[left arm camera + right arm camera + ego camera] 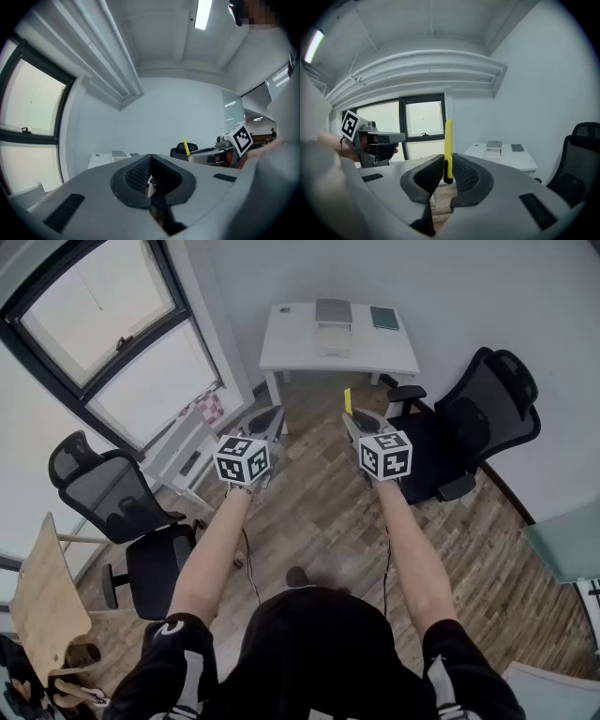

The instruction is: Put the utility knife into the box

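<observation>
Two grippers face the distant white desk (286, 351); right gripper (448, 164) pinches the yellow utility knife (448, 140) upright by its end; left gripper (151, 174) closed, empty; that shallow hold could let it pivot loose.

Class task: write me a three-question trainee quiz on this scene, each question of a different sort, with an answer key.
1. True or false: the left gripper has its jaws together with nothing between them.
2. Multiple choice: the yellow utility knife is A) in the left gripper, B) clamped in the right gripper, C) inside the box.
3. Fill in: the box stands on the white ____, ahead of the person.
Key: 1 true. 2 B. 3 table.
</observation>
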The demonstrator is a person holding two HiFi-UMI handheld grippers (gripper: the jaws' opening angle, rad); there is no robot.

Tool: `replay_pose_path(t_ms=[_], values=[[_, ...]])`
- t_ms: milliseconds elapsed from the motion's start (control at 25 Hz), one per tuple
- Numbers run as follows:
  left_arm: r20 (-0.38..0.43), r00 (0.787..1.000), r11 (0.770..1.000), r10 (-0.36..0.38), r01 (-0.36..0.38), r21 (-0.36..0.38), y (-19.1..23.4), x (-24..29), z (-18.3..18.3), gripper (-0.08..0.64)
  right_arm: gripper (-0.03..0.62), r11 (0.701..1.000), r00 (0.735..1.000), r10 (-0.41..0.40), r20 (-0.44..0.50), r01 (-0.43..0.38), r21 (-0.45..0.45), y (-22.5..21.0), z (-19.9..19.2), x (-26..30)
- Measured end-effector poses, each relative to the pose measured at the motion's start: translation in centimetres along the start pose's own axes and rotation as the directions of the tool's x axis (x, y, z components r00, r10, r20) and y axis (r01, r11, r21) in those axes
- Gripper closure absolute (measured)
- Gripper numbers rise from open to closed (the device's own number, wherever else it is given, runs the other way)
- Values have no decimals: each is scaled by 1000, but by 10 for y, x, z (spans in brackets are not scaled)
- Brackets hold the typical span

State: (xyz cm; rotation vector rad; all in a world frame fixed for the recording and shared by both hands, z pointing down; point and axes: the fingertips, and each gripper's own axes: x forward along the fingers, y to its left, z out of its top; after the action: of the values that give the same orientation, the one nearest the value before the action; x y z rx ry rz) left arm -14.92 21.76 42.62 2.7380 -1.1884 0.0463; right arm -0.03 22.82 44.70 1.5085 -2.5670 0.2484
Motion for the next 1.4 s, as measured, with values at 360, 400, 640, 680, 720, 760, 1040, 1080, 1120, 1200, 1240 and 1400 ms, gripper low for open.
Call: replay_pose_path(t_ms=[360, 400, 640, 680, 720, 760, 1040, 1080, 1120, 1200, 1240, 1400], values=[[3, 1000, 999, -21, 21, -26, 11, -11, -10, 535, 522, 1000, 1000, -10, 6, 10, 10, 20, -7, 15], [2, 1000, 999, -23, 23, -29, 14, -14, -11, 535, 522, 1000, 1000, -14, 5, 14, 11, 22, -8, 17], [-8, 999, 998, -42, 42, -38, 27, -24, -21, 535, 522, 999, 1000, -28, 4, 28, 23, 32, -13, 25], [-10, 999, 998, -45, 44, -38, 29, -23, -22, 535, 522, 999, 1000, -29, 3, 29, 23, 34, -14, 28], [-12, 999, 998, -47, 46, -38, 31, -22, -23, 535, 522, 999, 1000, -29, 1, 29, 22, 34, -14, 30], [-15, 999, 998, -48, 47, -38, 33, -21, -25, 535, 522, 999, 1000, -29, -1, 29, 22, 34, -15, 31], [-35, 998, 998, -51, 49, -37, 46, 9, -32, 535, 522, 999, 1000, -27, -2, 27, 33, 3, -18, 54], [-38, 998, 998, -48, 47, -36, 50, 15, -32, 535, 522, 999, 1000, -23, -1, 23, 34, -1, -17, 59], [-40, 998, 998, -45, 43, -35, 54, 20, -32, 535, 522, 999, 1000, -19, -1, 19, 34, -6, -17, 65], [-44, 998, 999, -40, 39, -31, 61, 34, -31, 535, 522, 999, 1000, -10, -2, 10, 34, -18, -16, 77], [-45, 998, 999, -39, 37, -28, 64, 43, -30, 535, 522, 999, 1000, -7, -3, 7, 36, -25, -16, 84], [-52, 998, 999, -43, 42, -25, 79, 83, -23, 535, 522, 999, 1000, 1, -11, -1, 43, -58, -12, 111]])
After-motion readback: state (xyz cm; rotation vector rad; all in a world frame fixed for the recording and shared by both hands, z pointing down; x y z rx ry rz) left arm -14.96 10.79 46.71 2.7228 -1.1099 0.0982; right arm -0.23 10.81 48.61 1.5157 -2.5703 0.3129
